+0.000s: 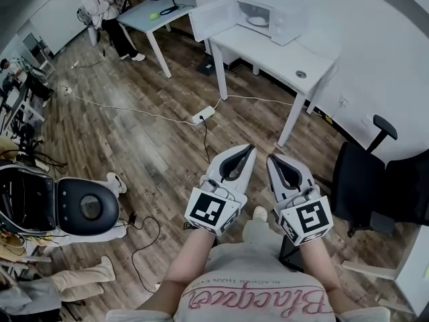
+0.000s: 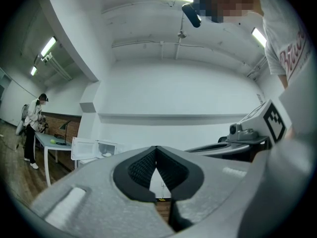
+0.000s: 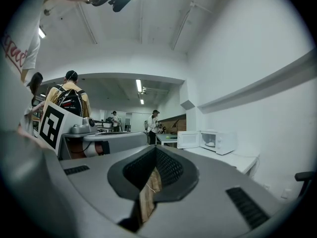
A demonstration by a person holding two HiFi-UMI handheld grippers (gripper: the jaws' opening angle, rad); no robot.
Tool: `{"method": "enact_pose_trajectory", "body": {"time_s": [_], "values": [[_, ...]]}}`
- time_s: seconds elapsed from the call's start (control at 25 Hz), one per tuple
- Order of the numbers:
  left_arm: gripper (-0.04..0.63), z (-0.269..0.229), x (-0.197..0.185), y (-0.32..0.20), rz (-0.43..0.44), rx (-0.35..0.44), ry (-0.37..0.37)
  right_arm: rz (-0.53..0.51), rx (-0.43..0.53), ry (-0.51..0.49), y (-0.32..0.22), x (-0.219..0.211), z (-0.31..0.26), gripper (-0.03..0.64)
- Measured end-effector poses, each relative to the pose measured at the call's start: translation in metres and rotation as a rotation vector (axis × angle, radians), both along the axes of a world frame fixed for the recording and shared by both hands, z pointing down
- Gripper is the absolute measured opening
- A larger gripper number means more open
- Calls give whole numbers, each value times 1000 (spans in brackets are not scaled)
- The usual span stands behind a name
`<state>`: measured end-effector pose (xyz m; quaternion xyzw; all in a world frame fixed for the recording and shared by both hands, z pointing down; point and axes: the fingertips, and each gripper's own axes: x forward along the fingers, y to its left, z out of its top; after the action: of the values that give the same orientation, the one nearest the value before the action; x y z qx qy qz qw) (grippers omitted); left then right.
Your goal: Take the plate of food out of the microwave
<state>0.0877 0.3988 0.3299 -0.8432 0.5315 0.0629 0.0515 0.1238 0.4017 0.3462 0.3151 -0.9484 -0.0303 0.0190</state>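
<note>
The person is standing well back from the microwave [image 1: 273, 17], with wooden floor [image 1: 161, 146] lying between them and it. The microwave is sitting on a white worktop [image 1: 275, 54] against the wall, its door [image 1: 212, 19] hanging open to the side. The plate of food [image 1: 257, 21] is resting inside the microwave cavity, pale and small at this range; what is on it cannot be made out. The left claw [image 1: 249, 147] and the right claw [image 1: 271, 158] are being held side by side in front of the body, both pointing toward the microwave and well apart from it. In the left gripper view the left claw's pads are meeting at the tips with nothing between them; the right gripper view is showing the same for the right claw, closed and empty, only floor showing through the gap behind the tips. Judging progress: the door is already open, so access is done, but the reach in, the grip on the plate and the lift out are all left to do. Both claws will need opening before any grip. A second person is standing at another table beyond the microwave.
</note>
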Motion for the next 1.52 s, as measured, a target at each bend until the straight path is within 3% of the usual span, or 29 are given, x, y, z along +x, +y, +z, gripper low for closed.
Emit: {"method": "enact_pose_trajectory", "body": {"time_s": [0.28,0.6,0.96,1.52], "values": [[6,1,7,-43,-8,-16,-3,-11,-10,-10,-44,5,-2,11],[6,2,20,-90,-25,-22,-57,-29,-13,-13,-92,14,-3,11],[6,-2,29,-136,-47,-17,-51,-65,-15,-19,-135,21,-2,11],[6,-1,48,-162,-83,-23,-53,-96,-17,-23,-164,39,-2,11]]}}
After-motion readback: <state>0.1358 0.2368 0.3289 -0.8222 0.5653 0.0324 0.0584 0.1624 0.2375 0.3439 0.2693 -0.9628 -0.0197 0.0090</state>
